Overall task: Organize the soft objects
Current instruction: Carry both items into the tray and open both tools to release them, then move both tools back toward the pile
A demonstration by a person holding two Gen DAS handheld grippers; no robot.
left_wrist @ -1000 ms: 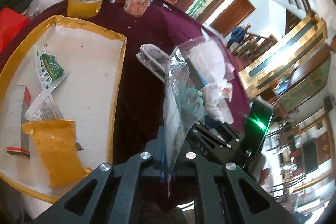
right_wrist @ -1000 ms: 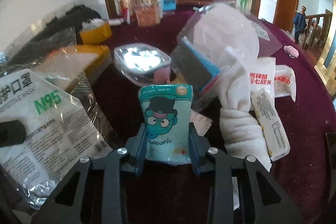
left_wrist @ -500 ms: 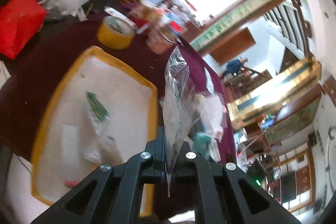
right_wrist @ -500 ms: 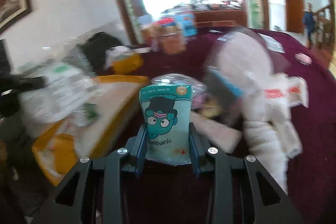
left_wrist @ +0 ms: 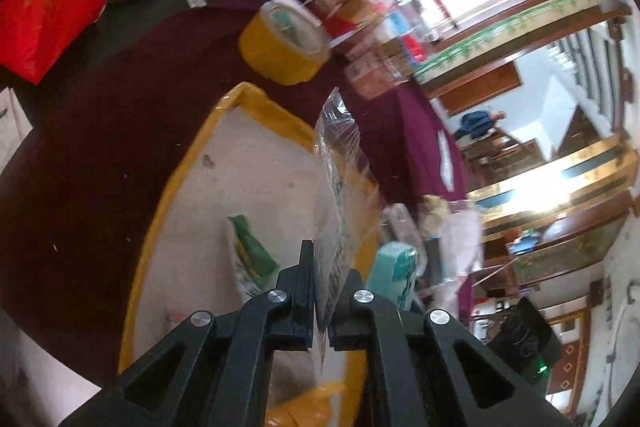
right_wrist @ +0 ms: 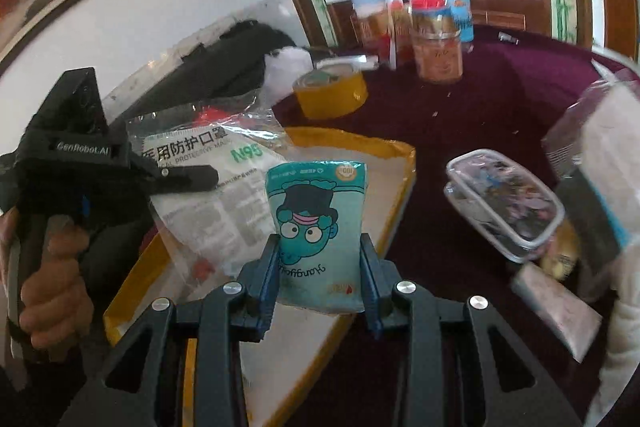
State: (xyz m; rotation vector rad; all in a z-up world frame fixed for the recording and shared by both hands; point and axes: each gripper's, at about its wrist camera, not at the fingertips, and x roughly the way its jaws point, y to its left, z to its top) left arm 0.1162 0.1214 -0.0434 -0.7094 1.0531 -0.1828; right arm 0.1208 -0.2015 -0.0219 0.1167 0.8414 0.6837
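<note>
Teal cartoon tissue pack [right_wrist: 318,227] clamped upright in right gripper [right_wrist: 318,277], over yellow-rimmed tray [right_wrist: 400,183] edge. N95 mask packet [left_wrist: 340,211] pinched edge-on in left gripper [left_wrist: 322,291], above tray. Carrying step, seemingly; next: lower, release inside tray.

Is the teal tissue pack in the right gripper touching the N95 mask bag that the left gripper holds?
Cannot tell. In the right wrist view the teal tissue pack overlaps the edge of the N95 mask bag, so neither gap nor contact shows. The left wrist view is blurred there.
</note>
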